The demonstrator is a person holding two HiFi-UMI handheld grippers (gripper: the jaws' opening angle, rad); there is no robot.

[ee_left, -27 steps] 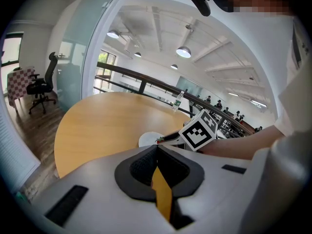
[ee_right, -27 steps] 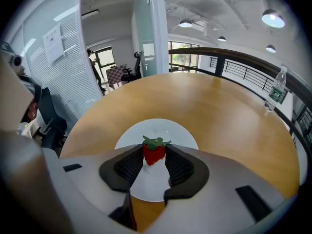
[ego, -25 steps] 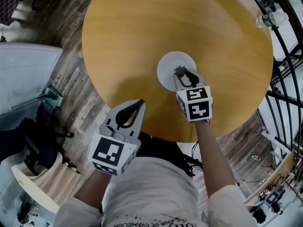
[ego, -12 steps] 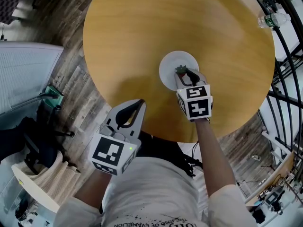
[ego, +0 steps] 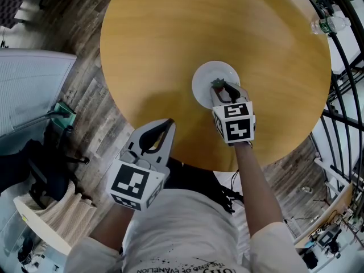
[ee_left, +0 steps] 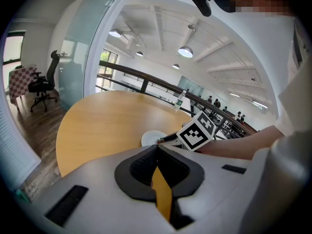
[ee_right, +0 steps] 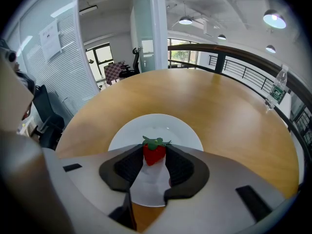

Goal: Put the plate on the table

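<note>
A white plate (ego: 215, 73) lies flat on the round wooden table (ego: 165, 38), right of its middle. My right gripper (ego: 223, 87) hangs over the plate's near rim, shut on a red strawberry (ego: 216, 85) with a green top. In the right gripper view the strawberry (ee_right: 154, 155) sits between both pads, just above the plate (ee_right: 156, 123). My left gripper (ego: 169, 122) is shut and holds nothing, at the table's near edge, left of the right one. The left gripper view shows its tips (ee_left: 157, 146) together, with the plate (ee_left: 150, 138) beyond.
A clear water bottle (ego: 325, 23) stands at the table's far right edge beside a black railing (ego: 347, 67). Left of the table are wood-plank floor, a grey panel (ego: 28, 90) and a dark office chair (ego: 45, 164).
</note>
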